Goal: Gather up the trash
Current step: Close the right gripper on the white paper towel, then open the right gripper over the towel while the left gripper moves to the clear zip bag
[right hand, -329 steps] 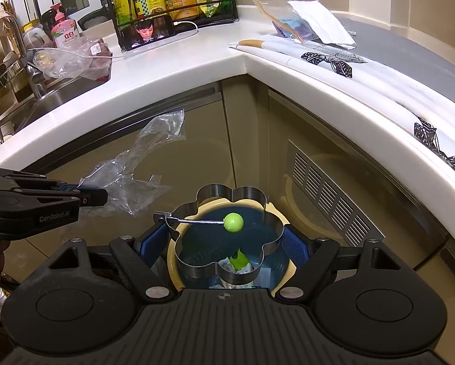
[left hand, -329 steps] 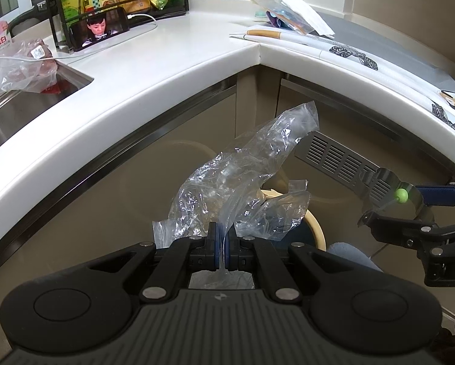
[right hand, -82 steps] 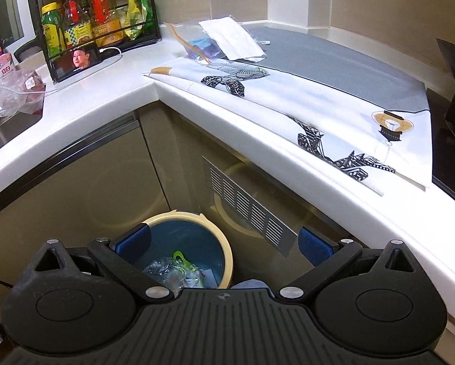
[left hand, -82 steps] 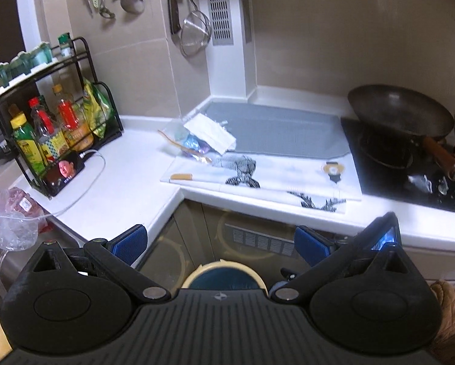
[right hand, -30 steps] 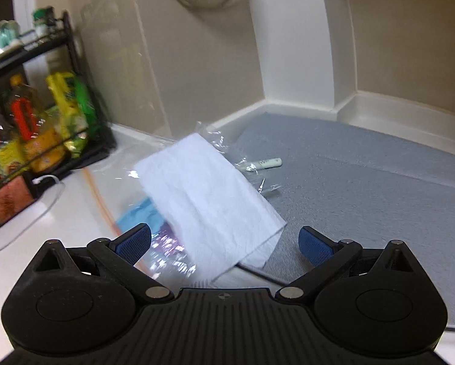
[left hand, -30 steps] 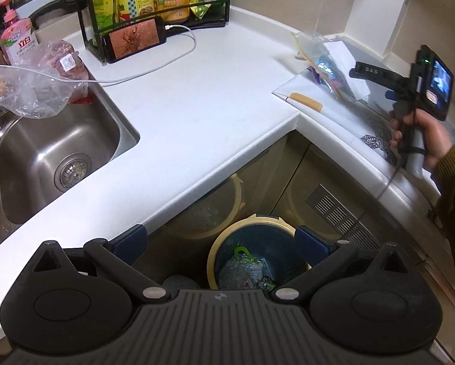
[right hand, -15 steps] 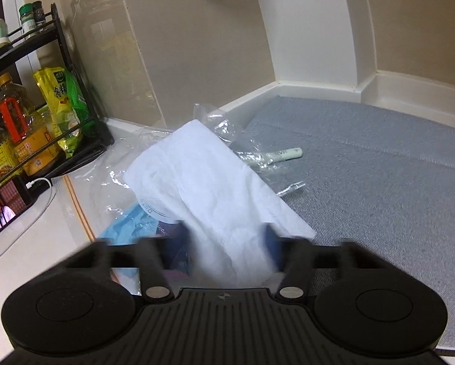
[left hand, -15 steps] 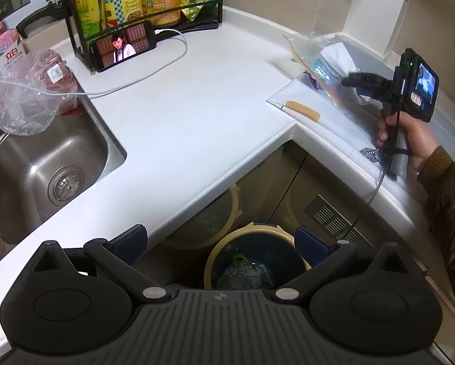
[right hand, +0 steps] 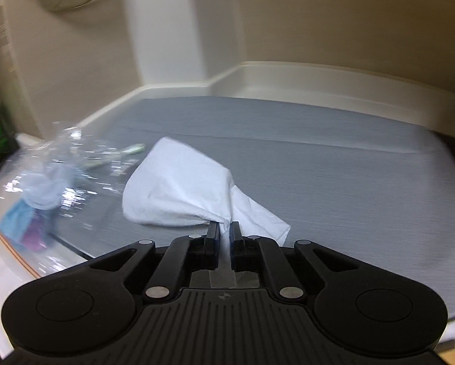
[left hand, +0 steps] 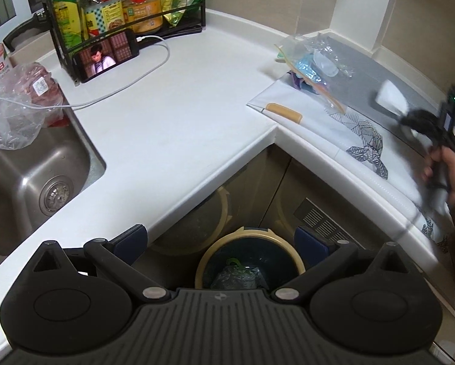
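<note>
The right gripper grabbed the white tissue.

A second ago the right gripper [right hand: 223,230] had its jaws wide apart in front of the white tissue [right hand: 178,191]; now they are pinched tight on its near edge. The tissue was lying flat on the clear plastic bag [right hand: 60,164]. Now it is off the bag and to the right of it, bunched up over the grey mat [right hand: 318,158]. The bin [left hand: 248,263] now holds the clear plastic and the green bit.

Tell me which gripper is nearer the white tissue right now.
Right. The right gripper is shut on the tissue, holding it over the grey mat. The left gripper is open, far off, above the bin.
</note>
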`<move>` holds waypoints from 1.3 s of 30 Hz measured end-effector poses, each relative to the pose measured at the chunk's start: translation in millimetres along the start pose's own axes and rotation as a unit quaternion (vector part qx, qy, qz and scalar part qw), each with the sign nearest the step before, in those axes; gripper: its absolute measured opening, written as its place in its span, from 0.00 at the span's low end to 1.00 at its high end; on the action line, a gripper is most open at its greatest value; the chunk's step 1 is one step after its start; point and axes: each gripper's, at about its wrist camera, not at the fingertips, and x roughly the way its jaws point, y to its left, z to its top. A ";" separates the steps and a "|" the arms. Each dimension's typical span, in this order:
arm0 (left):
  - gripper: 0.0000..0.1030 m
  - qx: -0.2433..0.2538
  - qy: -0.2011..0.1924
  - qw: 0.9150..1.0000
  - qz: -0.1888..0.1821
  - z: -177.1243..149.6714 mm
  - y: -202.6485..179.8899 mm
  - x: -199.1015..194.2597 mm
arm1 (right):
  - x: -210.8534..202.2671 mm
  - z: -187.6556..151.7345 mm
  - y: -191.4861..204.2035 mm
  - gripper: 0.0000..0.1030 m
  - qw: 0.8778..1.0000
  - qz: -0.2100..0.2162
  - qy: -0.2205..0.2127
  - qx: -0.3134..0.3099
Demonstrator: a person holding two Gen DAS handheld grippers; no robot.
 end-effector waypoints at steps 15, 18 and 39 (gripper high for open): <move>1.00 0.025 -0.052 0.998 -0.005 64.2 -63.6 40.5 | -28.5 -10.2 -60.0 0.87 0.997 0.012 -0.065 0.050; 1.00 0.023 -0.081 0.996 -0.008 90.6 -76.9 59.3 | -23.1 -5.7 -65.4 0.90 0.995 0.014 -0.073 0.061; 1.00 0.081 -0.128 0.988 0.008 215.6 -136.0 211.9 | -5.5 -6.2 -72.4 0.96 0.997 0.001 -0.046 0.059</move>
